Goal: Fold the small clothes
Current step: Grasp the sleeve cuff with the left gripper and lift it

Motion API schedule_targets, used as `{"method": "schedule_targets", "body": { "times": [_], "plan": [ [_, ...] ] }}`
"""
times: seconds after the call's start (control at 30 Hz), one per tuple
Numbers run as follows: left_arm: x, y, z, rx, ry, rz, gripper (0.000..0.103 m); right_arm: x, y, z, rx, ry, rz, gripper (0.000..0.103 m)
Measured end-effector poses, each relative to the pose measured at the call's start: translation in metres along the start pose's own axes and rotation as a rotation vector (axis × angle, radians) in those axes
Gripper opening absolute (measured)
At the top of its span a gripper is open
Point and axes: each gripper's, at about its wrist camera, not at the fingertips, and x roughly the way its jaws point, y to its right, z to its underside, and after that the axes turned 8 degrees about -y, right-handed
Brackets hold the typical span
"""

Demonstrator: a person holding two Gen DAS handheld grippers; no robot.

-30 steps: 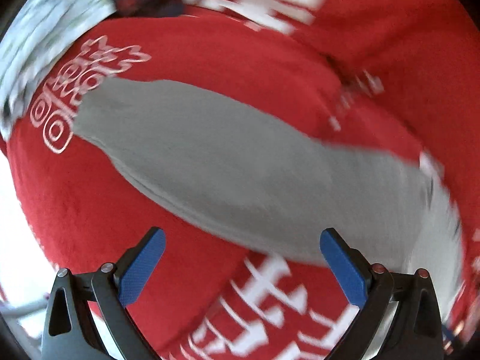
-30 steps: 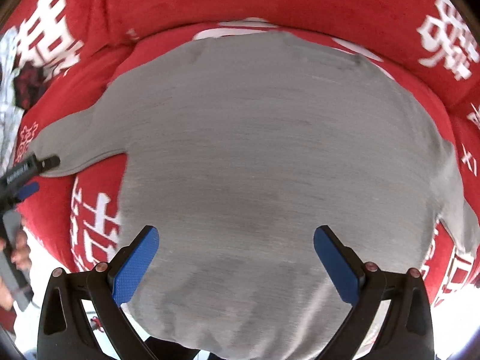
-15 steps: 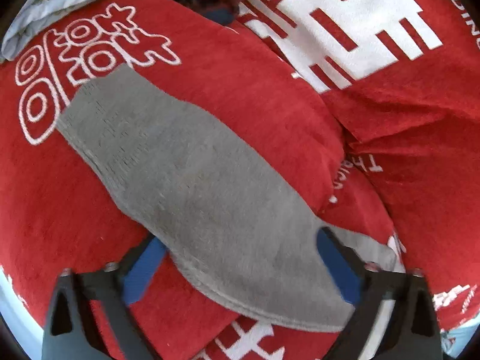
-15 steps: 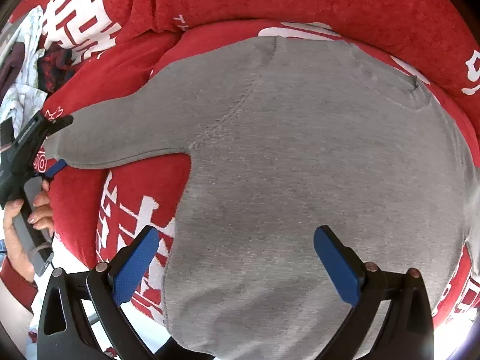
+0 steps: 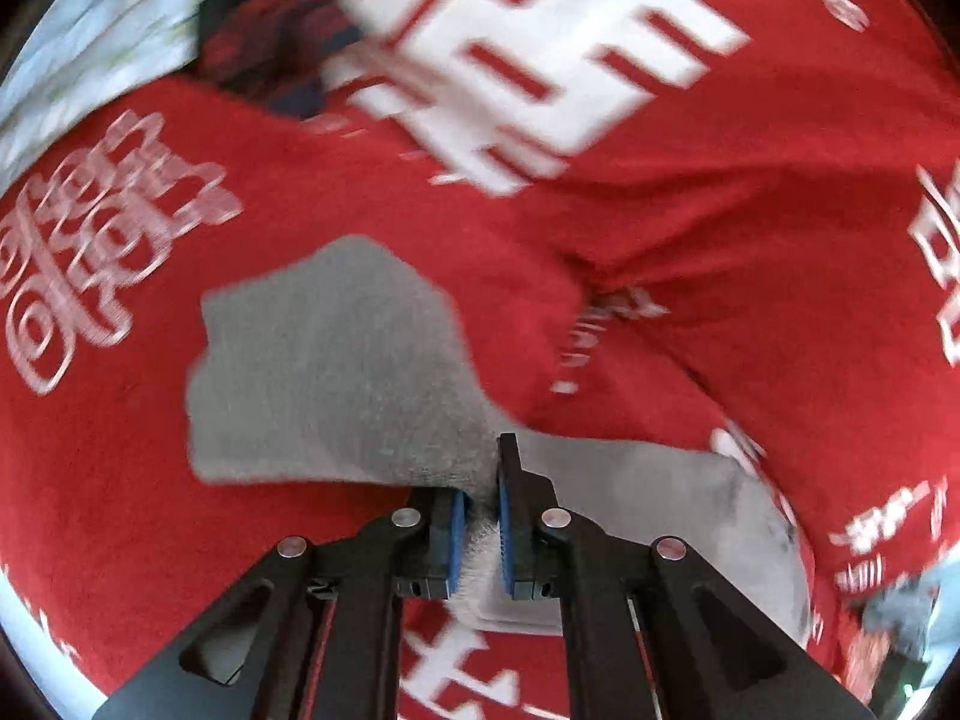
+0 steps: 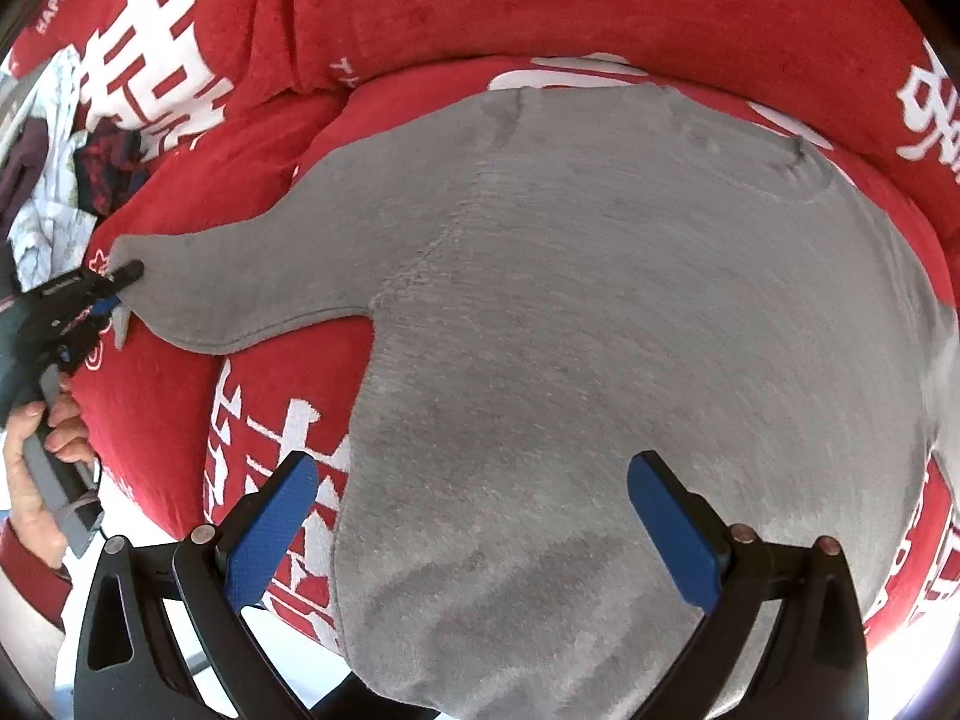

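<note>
Our left gripper [image 5: 478, 519], wide open a moment ago, now pinches the grey shirt's [image 6: 600, 330] sleeve [image 5: 336, 360] at 9 o'clock; our right gripper [image 6: 474, 516] hovers open, holding nothing, so folding can begin.

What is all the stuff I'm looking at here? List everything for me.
grey top: one, grey, spread flat on the red blanket, hem nearest the right camera.
sleeve: one in view, grey, reaching left off the top, its end pinched and lifted.
red blanket: one, red with white characters, covering the whole surface under the top.
dark garment: one, dark red and navy, bunched at the far left edge of the blanket.
pale floral cloth: one, white with a faint print, beside the dark garment.
left hand-held gripper: black with blue pads, shut on the sleeve.
right hand-held gripper: black with blue pads, open over the hem.
hand: one, holding the left gripper's handle.
</note>
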Motion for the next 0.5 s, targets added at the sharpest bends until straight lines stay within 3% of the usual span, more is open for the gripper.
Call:
{"method": "schedule_targets", "body": {
  "times": [0.27, 0.5],
  "plan": [
    [0.006, 0.137, 0.021, 0.270, -0.025, 0.146, 0.010, -0.022, 0.057, 0.011, 0.100, 0.047, -0.015, 0.103],
    [0.062, 0.273, 0.092, 0.460, -0.170, 0.220, 0.010, -0.042, 0.147, 0.022, 0.235, 0.089, -0.012, 0.103]
  ]
}}
